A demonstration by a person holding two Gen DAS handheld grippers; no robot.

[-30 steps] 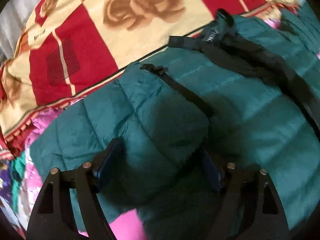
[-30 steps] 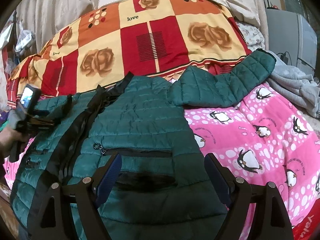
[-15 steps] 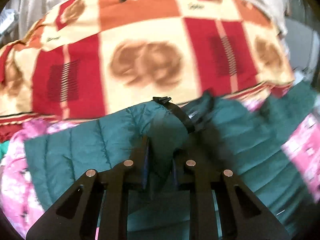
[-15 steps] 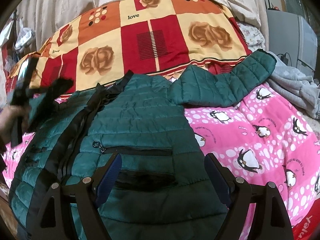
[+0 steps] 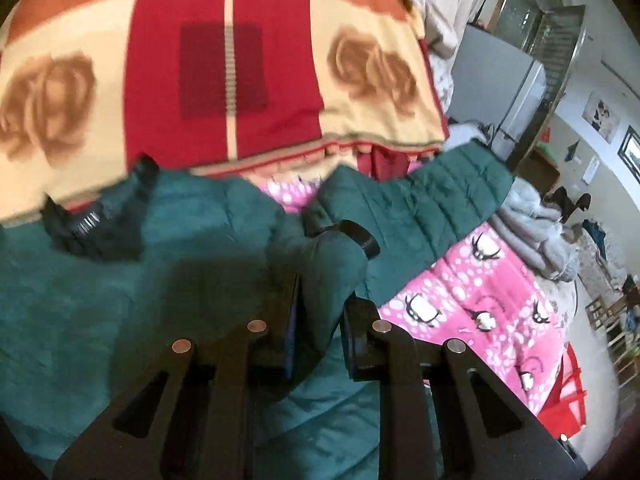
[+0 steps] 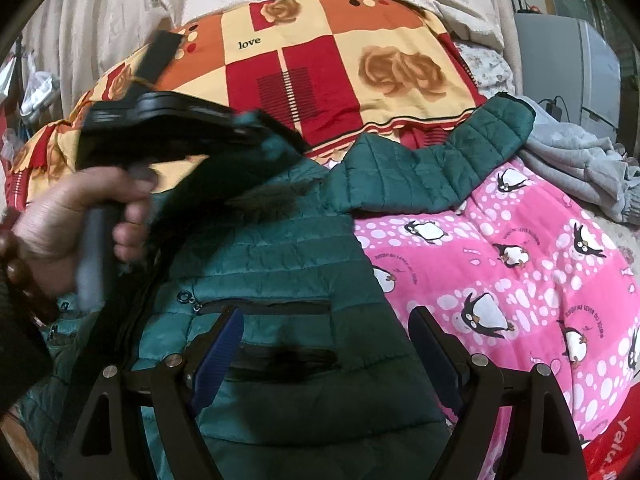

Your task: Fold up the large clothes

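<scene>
Nearest in the left wrist view, the left gripper (image 5: 318,334) is seen with its fingers drawn narrow, clamped on a bunched sleeve end (image 5: 332,268) of the green quilted jacket (image 5: 80,320), lifted above the jacket's body. In the right wrist view, the right gripper (image 6: 324,354) is held with fingers wide apart and nothing between them, low over the jacket's front panel near the pocket zip (image 6: 260,306). The jacket is spread on a pink penguin blanket (image 6: 500,280), its other sleeve (image 6: 440,168) stretched toward a grey garment (image 6: 576,168); beyond lies a red and cream rose quilt (image 6: 320,68). The step in hand is judged to be the folding-in of a sleeve. Next, the held sleeve should be laid flat across the chest and released
</scene>
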